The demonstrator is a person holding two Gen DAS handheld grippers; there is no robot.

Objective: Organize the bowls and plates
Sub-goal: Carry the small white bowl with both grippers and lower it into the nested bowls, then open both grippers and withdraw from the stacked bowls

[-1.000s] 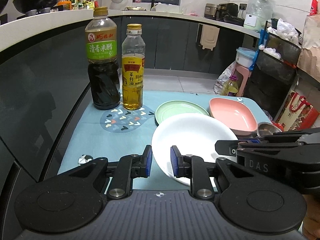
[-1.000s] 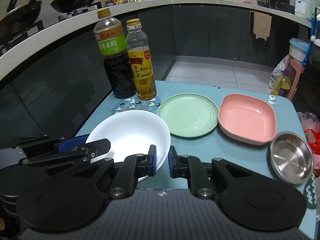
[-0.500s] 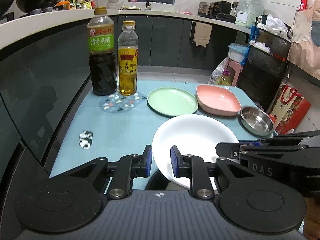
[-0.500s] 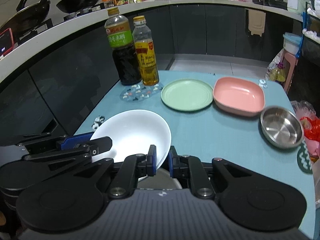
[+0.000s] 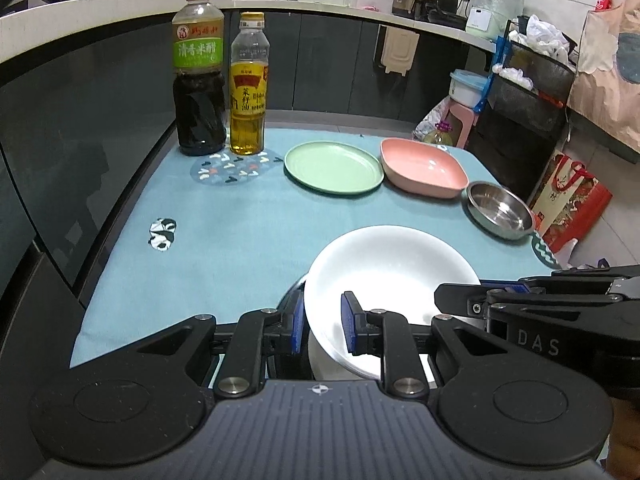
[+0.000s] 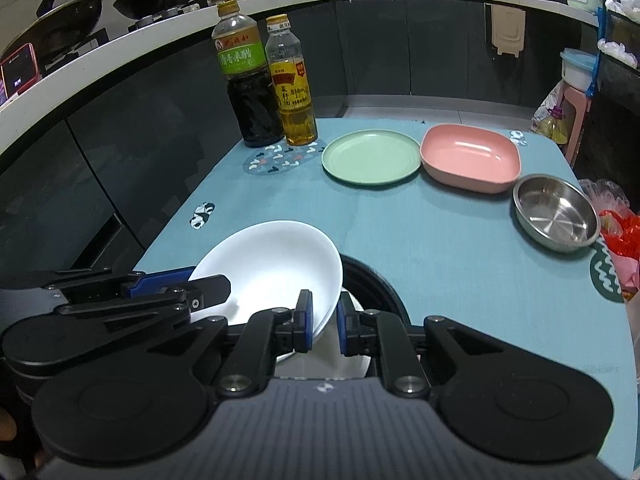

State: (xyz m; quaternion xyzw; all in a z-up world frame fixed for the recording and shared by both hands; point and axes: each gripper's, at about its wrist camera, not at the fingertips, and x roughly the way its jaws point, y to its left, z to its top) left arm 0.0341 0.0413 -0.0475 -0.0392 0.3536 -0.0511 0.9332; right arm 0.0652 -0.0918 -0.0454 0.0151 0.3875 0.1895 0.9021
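Observation:
A white plate [image 5: 392,268] [image 6: 268,264] hangs tilted over the near edge of the teal table, held from both sides. My left gripper [image 5: 320,328] is shut on its left rim, and my right gripper [image 6: 324,328] is shut on its right rim. Under the plate sits a black round holder [image 6: 376,280] with another white dish [image 6: 352,360] in it, mostly hidden. Farther back on the table rest a green plate [image 5: 334,166], a pink square dish [image 5: 422,168] and a steel bowl [image 5: 500,210].
Two bottles, one dark [image 5: 199,76] and one of yellow oil [image 5: 248,88], stand at the far left by a patterned coaster [image 5: 236,168]. A dark cabinet wall runs along the left. Bags and a rack crowd the floor to the right.
Both grippers have drawn back with the white plate toward the table's near edge. The black holder has come into view beneath it, and the steel bowl now shows in the left wrist view.

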